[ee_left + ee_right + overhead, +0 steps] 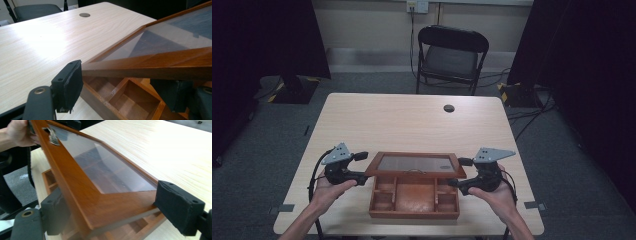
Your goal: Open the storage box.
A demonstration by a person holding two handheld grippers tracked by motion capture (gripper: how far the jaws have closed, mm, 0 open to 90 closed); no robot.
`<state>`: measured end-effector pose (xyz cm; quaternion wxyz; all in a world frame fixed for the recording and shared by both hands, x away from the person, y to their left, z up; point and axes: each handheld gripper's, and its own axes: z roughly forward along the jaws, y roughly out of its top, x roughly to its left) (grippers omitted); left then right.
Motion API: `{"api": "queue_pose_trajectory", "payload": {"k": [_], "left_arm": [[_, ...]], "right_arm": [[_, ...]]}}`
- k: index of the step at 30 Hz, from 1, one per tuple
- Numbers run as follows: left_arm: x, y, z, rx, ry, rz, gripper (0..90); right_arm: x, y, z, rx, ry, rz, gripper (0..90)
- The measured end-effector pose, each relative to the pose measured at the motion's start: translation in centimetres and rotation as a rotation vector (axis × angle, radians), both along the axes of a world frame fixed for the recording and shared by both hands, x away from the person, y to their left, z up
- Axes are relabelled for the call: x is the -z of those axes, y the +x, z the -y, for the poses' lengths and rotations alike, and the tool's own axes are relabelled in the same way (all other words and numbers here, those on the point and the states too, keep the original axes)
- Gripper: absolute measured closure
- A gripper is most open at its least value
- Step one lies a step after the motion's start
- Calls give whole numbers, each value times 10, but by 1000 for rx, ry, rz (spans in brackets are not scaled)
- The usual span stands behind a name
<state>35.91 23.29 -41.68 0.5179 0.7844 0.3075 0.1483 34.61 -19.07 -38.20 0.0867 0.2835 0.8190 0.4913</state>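
Lid (414, 164) of the wooden box (414, 201) is half raised above its compartments, near my edge of the pale bench (402, 117). I grip it at both ends: the left tool (360, 167) and the right tool (460, 172) each clamp one side of its frame. I judge that the next move must turn both ends evenly about the back edge; behind the bench stands a black chair (451, 55) on grey floor (267, 145).
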Motion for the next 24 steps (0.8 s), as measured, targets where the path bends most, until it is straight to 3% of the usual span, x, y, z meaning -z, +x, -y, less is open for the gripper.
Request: {"api": "queue_pose_trajectory", "payload": {"k": [2, 9, 18, 24], "left_arm": [[-2, 1, 1, 2, 10, 4, 262], [-6, 5, 3, -2, -19, 7, 288], [-12, 10, 7, -15, 0, 9, 305], [-12, 17, 13, -9, -35, 18, 360]], "right_arm": [[0, 2, 1, 9, 3, 1, 184], [2, 14, 5, 40, 48, 6, 245], [1, 21, 5, 51, 75, 3, 333], [-2, 28, 5, 54, 99, 8, 390]]}}
